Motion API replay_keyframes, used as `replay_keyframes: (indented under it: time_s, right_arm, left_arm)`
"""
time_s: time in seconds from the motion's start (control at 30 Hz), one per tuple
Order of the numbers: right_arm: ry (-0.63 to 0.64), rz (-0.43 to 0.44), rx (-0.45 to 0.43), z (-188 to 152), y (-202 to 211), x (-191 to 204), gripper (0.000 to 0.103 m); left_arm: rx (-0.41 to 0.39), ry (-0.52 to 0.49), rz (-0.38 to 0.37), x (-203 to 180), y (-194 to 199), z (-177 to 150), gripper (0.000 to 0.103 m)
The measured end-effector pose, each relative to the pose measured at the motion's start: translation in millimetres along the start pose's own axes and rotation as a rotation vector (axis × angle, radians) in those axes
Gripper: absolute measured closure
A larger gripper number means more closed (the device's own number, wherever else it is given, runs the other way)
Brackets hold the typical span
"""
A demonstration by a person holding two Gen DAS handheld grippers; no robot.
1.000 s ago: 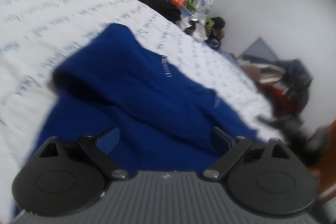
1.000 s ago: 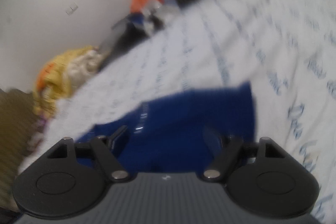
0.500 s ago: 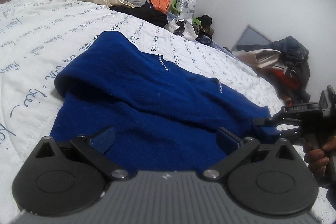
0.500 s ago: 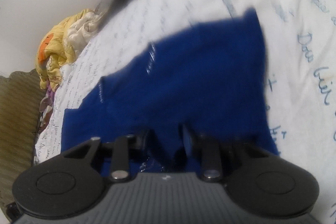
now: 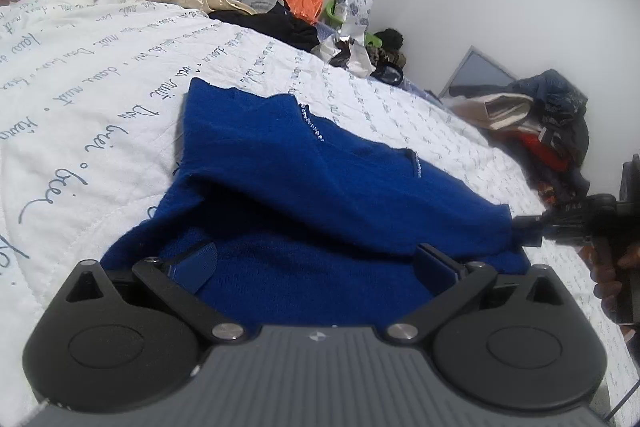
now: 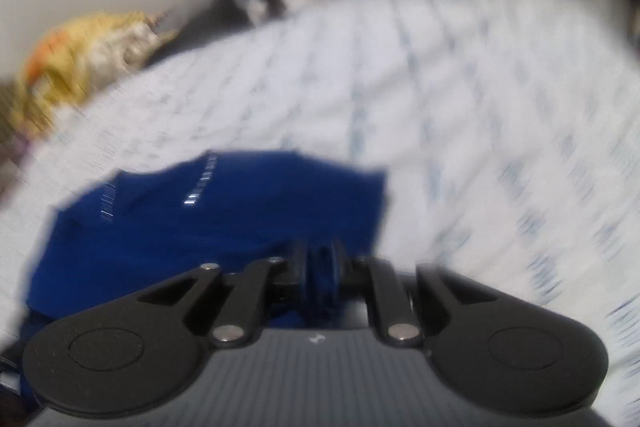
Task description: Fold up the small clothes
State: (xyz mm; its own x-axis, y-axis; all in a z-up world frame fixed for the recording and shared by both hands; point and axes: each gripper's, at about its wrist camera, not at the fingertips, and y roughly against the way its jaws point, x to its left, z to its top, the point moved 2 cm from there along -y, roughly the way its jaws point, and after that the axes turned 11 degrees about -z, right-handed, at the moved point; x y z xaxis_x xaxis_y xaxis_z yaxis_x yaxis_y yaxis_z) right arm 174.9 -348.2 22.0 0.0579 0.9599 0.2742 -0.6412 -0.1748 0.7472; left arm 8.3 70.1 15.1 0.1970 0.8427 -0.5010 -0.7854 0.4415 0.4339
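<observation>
Blue garment [image 5: 320, 195] spread on the bed [image 5: 80, 107], just ahead of and under the left gripper [image 5: 316, 263]. One fold seemingly begun: upper layer doubled over the lower, loose and puffy, with an open pocket of cloth facing the left gripper. Not yet flat or squared.

Left gripper spread wide, grasping nothing; both fingers hovering over the lower layer, near edge of the cloth between them but unpinched.

Right gripper [image 6: 320, 267], jaws just closed, clenched on a bunched corner of the garment; blue cloth visibly squeezed between the fingers. Seen from the left wrist at far right, at the garment's corner, with a hand [image 5: 612, 267] behind it. Right wrist view smeared, so exact edge held hard to tell.

Likely early to midway: corner secured on one side, other side ungrasped. Left to do, by judgement: pinch on the left, carry over, smooth, further folds.
</observation>
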Motion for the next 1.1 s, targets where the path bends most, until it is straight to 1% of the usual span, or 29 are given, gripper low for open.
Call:
replay_keyframes:
  time_s: [0.03, 0.07, 0.1, 0.13, 0.2, 0.23, 0.27, 0.33, 0.37, 0.4, 0.43, 0.47, 0.5, 0.53, 0.57, 0.63, 0.67, 0.7, 0.73, 0.8, 0.83, 0.87, 0.9, 0.93, 0.97, 1.0, 1.03, 1.07, 1.1]
  right_arm:
    - [-0.017, 0.018, -0.039, -0.3, 5.5, -3.2, 0.056]
    - [-0.027, 0.024, -0.094, 0.2, 11.7, -6.1, 0.032]
    - [-0.037, 0.016, -0.144, 1.9, 15.9, -11.1, 0.022]
    - [-0.043, -0.004, -0.170, 4.3, 17.0, -16.0, 0.015]
    - [-0.055, -0.043, -0.143, 13.0, 8.4, -24.4, 0.015]
    - [-0.063, -0.052, -0.122, 16.7, 1.2, -28.4, 0.015]
    - [-0.065, -0.055, -0.104, 21.5, -6.7, -29.1, 0.015]
    - [-0.059, -0.066, -0.069, 26.1, -24.6, -21.5, 0.016]
    - [-0.051, -0.082, -0.052, 27.8, -34.6, -16.8, 0.017]
    - [-0.036, -0.093, -0.049, 28.0, -42.2, -12.2, 0.017]
    - [-0.008, -0.109, -0.057, 26.7, -47.9, -5.9, 0.023]
    - [0.041, -0.155, -0.084, 23.6, -51.0, 4.5, 0.050]
    - [0.087, -0.200, -0.092, 22.4, -53.7, 11.6, 0.071]
    - [0.097, -0.185, -0.087, 20.8, -53.0, 14.4, 0.092]
    - [0.089, -0.164, -0.084, 21.5, -51.3, 14.1, 0.097]
    - [0.083, -0.159, -0.126, 25.7, -38.2, 7.2, 0.098]
    - [0.042, -0.149, -0.133, 28.3, -33.8, -4.7, 0.099]
    - [0.008, -0.154, -0.134, 27.3, -34.5, -16.8, 0.099]
    - [0.000, -0.175, -0.112, 24.2, -42.0, -26.4, 0.099]
    - [-0.008, -0.154, -0.137, 17.0, -45.1, -31.8, 0.100]
    - [-0.023, -0.147, -0.139, 16.6, -44.0, -30.9, 0.098]
    - [-0.043, -0.140, -0.143, 16.7, -41.2, -30.3, 0.095]
    - [-0.064, -0.130, -0.135, 17.1, -37.1, -30.7, 0.092]
    - [-0.082, -0.117, -0.122, 17.0, -30.2, -30.4, 0.084]
    - [-0.095, -0.093, -0.121, 15.3, -20.4, -30.9, 0.077]
    - [-0.101, -0.059, -0.133, 12.0, -9.0, -30.8, 0.073]
    - [-0.101, -0.028, -0.144, 8.3, 2.3, -29.6, 0.067]
    - [-0.098, -0.006, -0.138, 3.8, 11.4, -27.4, 0.065]
    - [-0.092, 0.012, -0.118, -1.0, 16.4, -24.3, 0.065]
  left_arm:
    - [0.006, 0.006, -0.003, -1.0, 4.6, 4.0, 0.004]
    - [-0.003, 0.022, -0.033, -1.2, 12.1, 11.0, 0.004]
    - [-0.029, 0.032, -0.062, -1.3, 20.8, 20.6, 0.004]
    - [-0.061, 0.042, -0.080, -0.2, 29.8, 33.0, 0.003]
    - [-0.132, 0.066, -0.095, 6.2, 41.2, 63.4, 0.000]
    - [-0.152, 0.073, -0.073, 11.2, 39.1, 78.8, 0.000]
    - [-0.147, 0.077, -0.018, 18.0, 30.1, 93.4, 0.000]
    - [-0.087, 0.069, 0.138, 38.2, -5.6, 114.9, 0.005]
    - [-0.039, 0.072, 0.174, 51.1, -27.3, 120.0, 0.011]
    - [0.032, 0.087, 0.197, 63.7, -50.7, 122.1, 0.016]
    - [0.111, 0.109, 0.212, 72.5, -70.7, 122.1, 0.030]
    - [0.155, 0.096, 0.202, 74.2, -85.1, 120.5, 0.033]
    - [0.137, 0.014, 0.216, 65.6, -89.9, 120.9, 0.037]
    - [0.154, -0.038, 0.215, 61.6, -94.9, 119.4, 0.088]
    - [0.174, -0.070, 0.232, 58.1, -99.5, 119.4, 0.095]
    - [0.078, -0.154, 0.316, 50.6, -87.8, 124.2, 0.096]
    - [0.046, -0.173, 0.320, 51.4, -79.9, 126.9, 0.095]
    - [0.046, -0.169, 0.321, 56.4, -75.8, 126.9, 0.095]
    - [0.073, -0.169, 0.336, 62.3, -78.0, 122.9, 0.095]
    - [0.136, -0.202, 0.380, 71.8, -88.8, 105.8, 0.095]
    - [0.119, -0.233, 0.381, 71.3, -87.6, 98.7, 0.095]
    - [0.122, -0.254, 0.380, 65.2, -86.2, 96.8, 0.094]
    - [0.115, -0.258, 0.375, 59.7, -82.3, 97.1, 0.092]
    - [0.105, -0.257, 0.364, 55.4, -76.3, 96.7, 0.086]
    - [0.097, -0.255, 0.352, 50.2, -67.6, 97.2, 0.072]
    - [0.086, -0.249, 0.335, 45.2, -57.3, 95.2, 0.061]
    - [0.076, -0.243, 0.311, 40.3, -45.9, 94.1, 0.041]
    - [0.071, -0.237, 0.279, 36.2, -37.2, 89.6, 0.033]
    - [0.078, -0.228, 0.254, 32.5, -32.8, 85.4, 0.034]
